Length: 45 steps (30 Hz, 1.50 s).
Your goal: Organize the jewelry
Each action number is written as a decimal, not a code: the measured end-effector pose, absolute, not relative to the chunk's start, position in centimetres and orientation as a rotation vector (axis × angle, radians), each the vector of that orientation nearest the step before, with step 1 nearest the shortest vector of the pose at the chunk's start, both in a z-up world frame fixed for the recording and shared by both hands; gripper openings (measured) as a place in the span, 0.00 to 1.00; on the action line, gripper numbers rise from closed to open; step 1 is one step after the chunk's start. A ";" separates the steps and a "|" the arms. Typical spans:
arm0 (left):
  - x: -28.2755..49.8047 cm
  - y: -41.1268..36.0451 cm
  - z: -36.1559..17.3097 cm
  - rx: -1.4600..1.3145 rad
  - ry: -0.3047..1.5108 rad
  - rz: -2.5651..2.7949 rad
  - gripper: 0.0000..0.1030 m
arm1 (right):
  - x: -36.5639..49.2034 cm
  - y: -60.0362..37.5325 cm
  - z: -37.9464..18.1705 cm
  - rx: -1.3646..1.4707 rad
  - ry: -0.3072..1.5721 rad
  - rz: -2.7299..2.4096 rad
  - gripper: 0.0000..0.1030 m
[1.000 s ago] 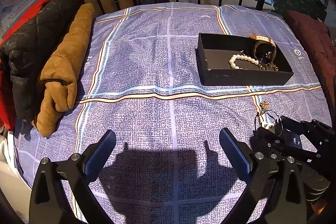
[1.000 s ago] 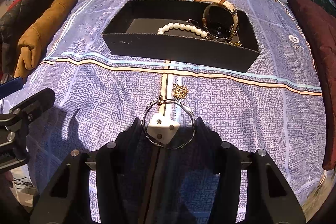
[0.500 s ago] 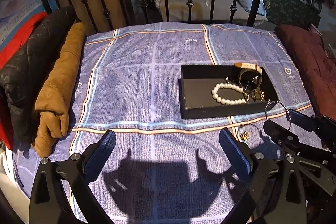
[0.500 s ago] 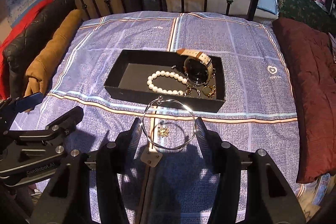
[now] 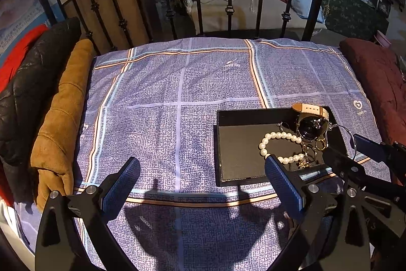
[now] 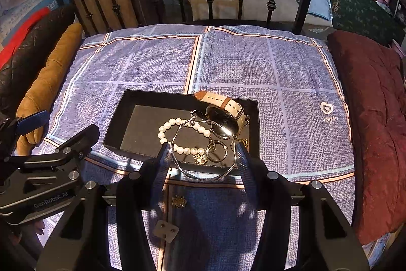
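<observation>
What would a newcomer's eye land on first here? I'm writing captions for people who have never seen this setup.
First the thin silver bangle, pinched between the fingers of the right claw and held just over the near edge of the black tray. Next the tray's contents: a pearl bracelet and a watch with a pale strap. The left claw stands open and empty over the blue checked bedspread.
</observation>
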State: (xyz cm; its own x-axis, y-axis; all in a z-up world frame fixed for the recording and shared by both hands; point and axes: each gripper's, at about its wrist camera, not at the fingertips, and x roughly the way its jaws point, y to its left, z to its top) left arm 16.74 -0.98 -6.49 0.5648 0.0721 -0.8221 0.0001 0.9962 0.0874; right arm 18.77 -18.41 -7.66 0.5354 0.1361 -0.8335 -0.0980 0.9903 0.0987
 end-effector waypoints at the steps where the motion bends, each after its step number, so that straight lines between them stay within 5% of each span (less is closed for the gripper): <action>1: 16.9 -1.0 -6.7 0.082 0.973 0.043 0.94 | 19.1 -18.5 -7.9 0.046 1.000 0.137 0.51; 17: 18.9 -1.2 -8.8 0.100 1.005 0.056 0.94 | 21.3 -18.7 -10.3 0.051 1.042 0.127 0.52; 23: 18.9 -0.7 -9.0 0.100 1.007 0.069 0.94 | 21.3 -19.0 -10.4 0.061 1.032 0.117 0.62; 24: 18.8 -0.7 -8.8 0.105 1.003 0.069 0.94 | 21.1 -19.0 -10.1 0.057 1.023 0.112 0.52; 28: 17.3 -0.6 -7.8 0.107 0.977 0.063 0.94 | 19.4 -18.8 -8.5 0.040 0.979 0.113 0.43; 29: 16.8 -0.6 -7.4 0.104 0.969 0.059 0.94 | 18.7 -18.8 -8.0 0.031 0.965 0.106 0.33; 30: 16.1 -0.5 -7.0 0.101 0.962 0.055 0.94 | 18.1 -18.8 -7.7 0.028 0.960 0.097 0.11; 34: 13.2 -0.1 -5.8 0.091 0.945 0.048 0.94 | 14.8 -18.7 -6.0 0.024 0.930 0.111 0.01; 38: 9.6 -0.1 -5.3 0.080 0.950 0.028 0.94 | 11.4 -18.4 -5.4 0.021 0.937 0.130 0.01; 39: 8.8 -0.2 -5.5 0.081 0.958 0.022 0.94 | 10.8 -18.4 -5.6 0.029 0.951 0.138 0.02; 41: 7.5 -0.6 -6.2 0.097 0.977 0.023 0.94 | 9.6 -18.5 -6.5 0.047 0.992 0.142 0.22; 42: 7.0 -0.7 -6.8 0.108 0.993 0.029 0.92 | 9.0 -18.5 -7.0 0.048 1.010 0.138 0.69; 43: 6.6 -0.7 -7.3 0.123 1.009 0.054 0.94 | 8.1 -18.8 -7.4 0.049 1.005 0.112 0.91; 45: 5.6 -0.5 -8.3 0.100 1.040 0.038 0.94 | 6.8 -19.0 -8.1 0.057 1.007 0.109 0.92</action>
State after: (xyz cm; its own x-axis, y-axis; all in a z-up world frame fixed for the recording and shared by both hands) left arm 5.61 -0.48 -8.29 0.5062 0.0793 -0.8587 0.0157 0.9948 0.1011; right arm 6.79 -18.97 -8.06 0.5295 0.1177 -0.8401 -0.0654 0.9930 0.0979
